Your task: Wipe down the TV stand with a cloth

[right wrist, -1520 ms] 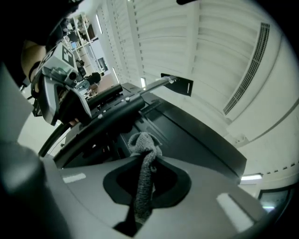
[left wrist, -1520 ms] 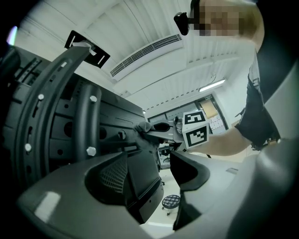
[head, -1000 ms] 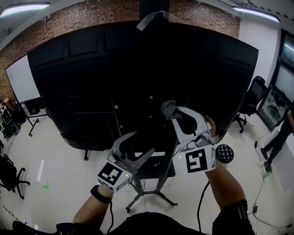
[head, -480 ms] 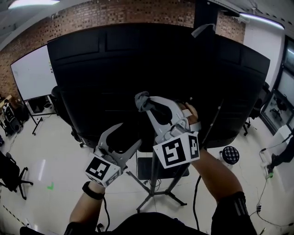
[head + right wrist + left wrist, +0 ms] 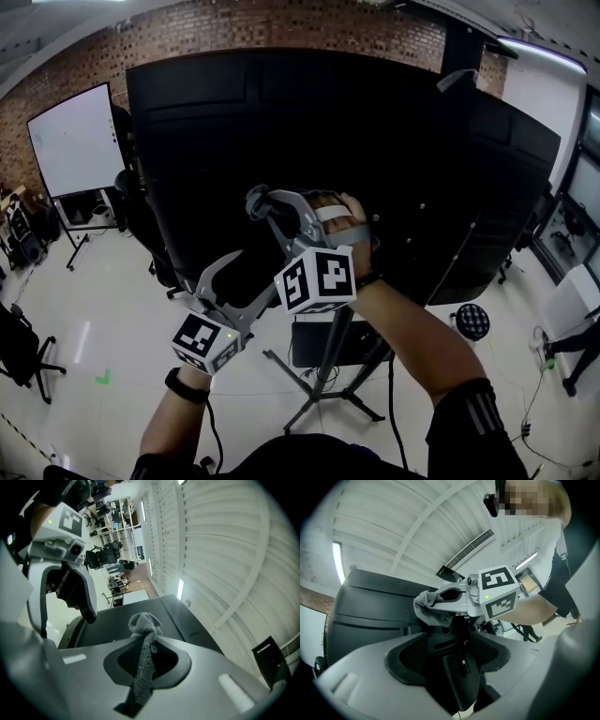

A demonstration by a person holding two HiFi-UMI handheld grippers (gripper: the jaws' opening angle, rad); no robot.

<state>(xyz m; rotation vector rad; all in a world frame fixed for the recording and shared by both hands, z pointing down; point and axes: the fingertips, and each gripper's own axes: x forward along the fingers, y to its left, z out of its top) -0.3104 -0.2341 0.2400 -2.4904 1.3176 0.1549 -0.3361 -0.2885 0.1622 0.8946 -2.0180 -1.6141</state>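
The head view shows the big black back panel of a TV on a black stand with splayed legs and a small shelf. My right gripper is raised against the lower part of that panel, shut on a grey cloth. In the right gripper view the cloth hangs pinched between the jaws. My left gripper is lower and to the left, open with nothing in it. From the left gripper view, the right gripper and the bunched cloth sit just ahead against the panel.
A whiteboard stands at the left before a brick wall. An office chair is at the left edge. A round patterned object lies on the floor at the right, and a person is at the far right.
My right gripper has carried the cloth leftward across the back of the TV. The left gripper has drifted a little left and stays open.
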